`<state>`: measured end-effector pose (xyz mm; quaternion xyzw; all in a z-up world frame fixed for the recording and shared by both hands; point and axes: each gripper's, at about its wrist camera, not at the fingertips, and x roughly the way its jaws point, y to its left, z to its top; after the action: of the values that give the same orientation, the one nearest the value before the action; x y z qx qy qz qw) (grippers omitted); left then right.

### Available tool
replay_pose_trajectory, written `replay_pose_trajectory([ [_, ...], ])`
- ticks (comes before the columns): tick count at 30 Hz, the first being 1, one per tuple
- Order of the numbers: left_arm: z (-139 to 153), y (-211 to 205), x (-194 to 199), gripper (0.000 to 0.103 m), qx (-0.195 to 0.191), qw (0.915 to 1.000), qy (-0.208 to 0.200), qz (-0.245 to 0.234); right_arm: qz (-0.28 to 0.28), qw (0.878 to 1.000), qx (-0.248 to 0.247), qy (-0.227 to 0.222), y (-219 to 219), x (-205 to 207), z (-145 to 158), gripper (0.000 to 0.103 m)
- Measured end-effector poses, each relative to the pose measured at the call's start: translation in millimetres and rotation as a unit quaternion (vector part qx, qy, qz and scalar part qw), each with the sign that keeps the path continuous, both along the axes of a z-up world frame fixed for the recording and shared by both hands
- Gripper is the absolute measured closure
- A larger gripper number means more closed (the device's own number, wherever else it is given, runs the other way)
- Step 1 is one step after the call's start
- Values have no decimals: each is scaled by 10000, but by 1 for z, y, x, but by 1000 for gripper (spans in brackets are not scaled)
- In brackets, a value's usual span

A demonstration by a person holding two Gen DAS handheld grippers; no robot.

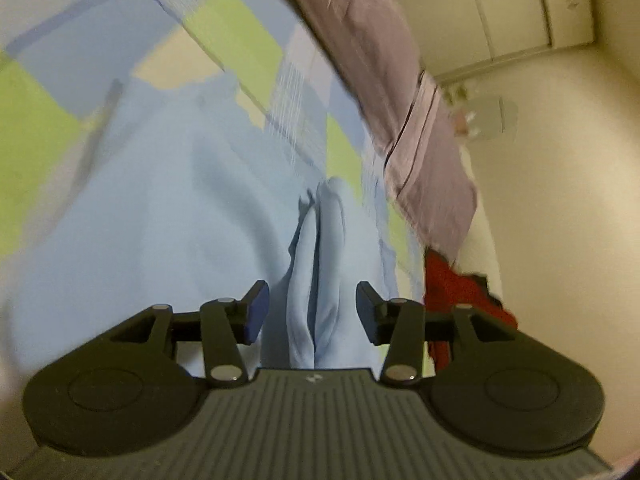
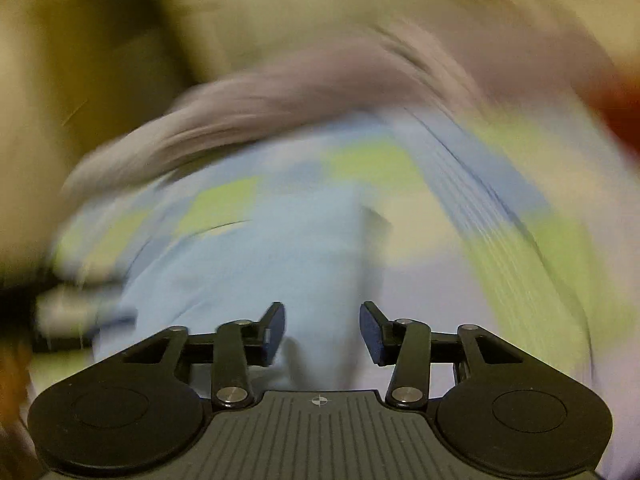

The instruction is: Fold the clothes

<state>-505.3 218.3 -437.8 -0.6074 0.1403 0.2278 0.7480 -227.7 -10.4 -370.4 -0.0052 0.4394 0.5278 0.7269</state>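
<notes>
Spread over your patchwork bedsheet (image 1: pixel 224 28), the pale blue garment (image 1: pixel 132 216) lies bunched into a ridge between your left gripper's (image 1: pixel 312 308) parted fingers, likely to pinch a fold line, while your right gripper (image 2: pixel 322 330) hovers released above its edge.

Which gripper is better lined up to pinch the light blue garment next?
Left, probably. The left gripper has its jaws open astride a raised ridge of the light blue fabric garment. The right gripper is open too, but only flat cloth lies between its jaws, and its view is blurred.
</notes>
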Motion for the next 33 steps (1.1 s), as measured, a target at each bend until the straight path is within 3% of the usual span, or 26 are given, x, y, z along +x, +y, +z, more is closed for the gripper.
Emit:
replay_pose_trajectory([
  [2, -10, 14, 20, 61, -250, 9996, -25, -153, -571, 9911, -141, 1192, 5, 39, -19, 64],
  [4, -16, 22, 34, 60, -395, 9989, -70, -232, -714, 9806, -238, 1810, 14, 55, -33, 66],
  [5, -19, 26, 41, 58, -435, 9986, -97, -281, -711, 9791, -316, 1881, 21, 59, -36, 66],
  [9, -29, 32, 58, 55, -517, 9977, -75, -424, -537, 9824, -630, 1674, 48, 67, -41, 66],
  [11, -29, 34, 64, 56, -443, 9977, -66, -510, -287, 9873, -768, 1362, 61, 66, -39, 66],
  [13, -25, 31, 69, 67, -325, 9970, -290, -641, 1, 9905, -933, 1008, 71, 58, -36, 66],
  [14, -21, 29, 70, 87, -225, 9966, -381, -701, 117, 9912, -983, 877, 72, 52, -36, 66],
  [15, -16, 27, 69, 92, -56, 9967, -395, -713, 224, 9916, -1017, 763, 72, 48, -36, 66],
  [18, 9, 23, 47, 94, 552, 9960, -406, -564, 524, 9919, -1011, 555, 77, 32, -30, 66],
  [21, 25, 19, 5, 95, 901, 9950, -331, -290, 871, 9914, -908, 354, 90, 13, -26, 66],
  [25, 6, 18, -42, 96, 661, 9976, -123, 139, 1396, 9860, -835, 373, 106, -16, -25, 66],
  [28, -10, 13, -60, 97, 464, 9983, -133, 328, 1596, 9831, -894, 93, 116, -36, -30, 66],
  [30, -5, 9, -66, 97, 622, 9972, -241, 349, 1663, 9818, -916, -107, 116, -47, -28, 66],
  [33, 6, 8, -71, 97, 843, 9954, -282, 360, 1794, 9799, -876, -58, 118, -52, -27, 66],
])
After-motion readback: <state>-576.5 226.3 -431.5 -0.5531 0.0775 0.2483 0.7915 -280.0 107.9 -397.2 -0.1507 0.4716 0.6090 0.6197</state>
